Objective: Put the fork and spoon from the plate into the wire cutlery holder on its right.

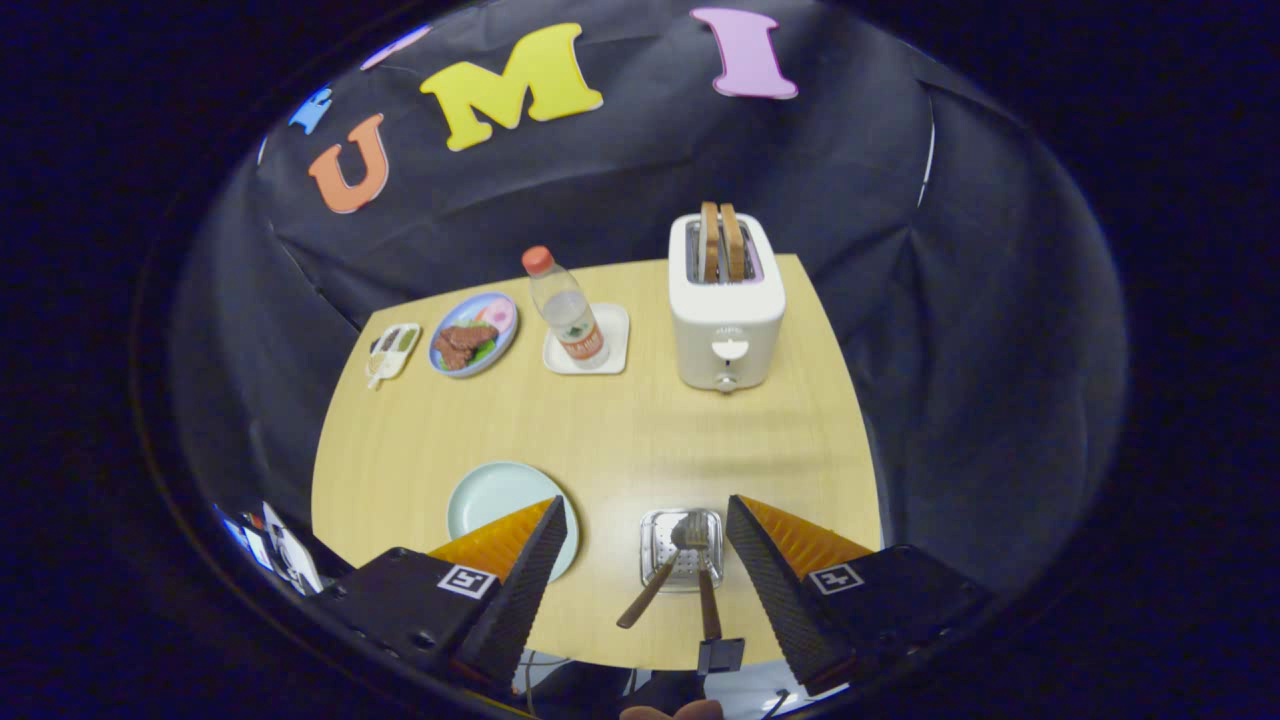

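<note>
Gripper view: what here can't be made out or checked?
- Plate: its near edge is hidden behind a finger of the open hand-held gripper.
- Wire cutlery holder: fork and spoon stand in it; their heads overlap, too small to separate.
- Small tray at the far corner: contents too small to identify.

tongs (pixel 645 525) apart, empty | fork (pixel 703 580), spoon (pixel 655 575) in holder (pixel 682 548)
</note>
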The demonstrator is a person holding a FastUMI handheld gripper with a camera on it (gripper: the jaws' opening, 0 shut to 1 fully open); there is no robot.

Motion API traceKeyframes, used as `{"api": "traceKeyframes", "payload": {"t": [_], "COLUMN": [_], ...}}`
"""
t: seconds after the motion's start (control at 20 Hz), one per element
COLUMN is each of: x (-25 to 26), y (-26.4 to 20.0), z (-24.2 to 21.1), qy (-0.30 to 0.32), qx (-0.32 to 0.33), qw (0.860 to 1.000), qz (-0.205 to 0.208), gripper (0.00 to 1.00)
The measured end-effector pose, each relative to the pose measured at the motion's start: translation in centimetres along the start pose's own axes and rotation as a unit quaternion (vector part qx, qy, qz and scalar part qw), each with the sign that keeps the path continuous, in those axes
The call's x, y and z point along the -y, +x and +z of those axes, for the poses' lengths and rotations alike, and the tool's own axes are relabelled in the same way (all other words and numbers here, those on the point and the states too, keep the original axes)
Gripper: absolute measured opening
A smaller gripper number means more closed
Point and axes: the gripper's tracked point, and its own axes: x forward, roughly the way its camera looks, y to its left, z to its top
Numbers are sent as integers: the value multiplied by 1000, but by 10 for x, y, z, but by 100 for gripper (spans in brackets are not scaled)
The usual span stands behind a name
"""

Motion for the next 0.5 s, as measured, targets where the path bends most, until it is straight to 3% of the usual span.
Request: {"api": "traceKeyframes", "payload": {"t": [0.2,0.5], "x": [-16,-54], "y": [-44,-120], "z": [38,67], "qy": [-10,-25], "qx": [130,287], "qw": [991,957], "qz": [-8,-16], "gripper": [97,97]}}
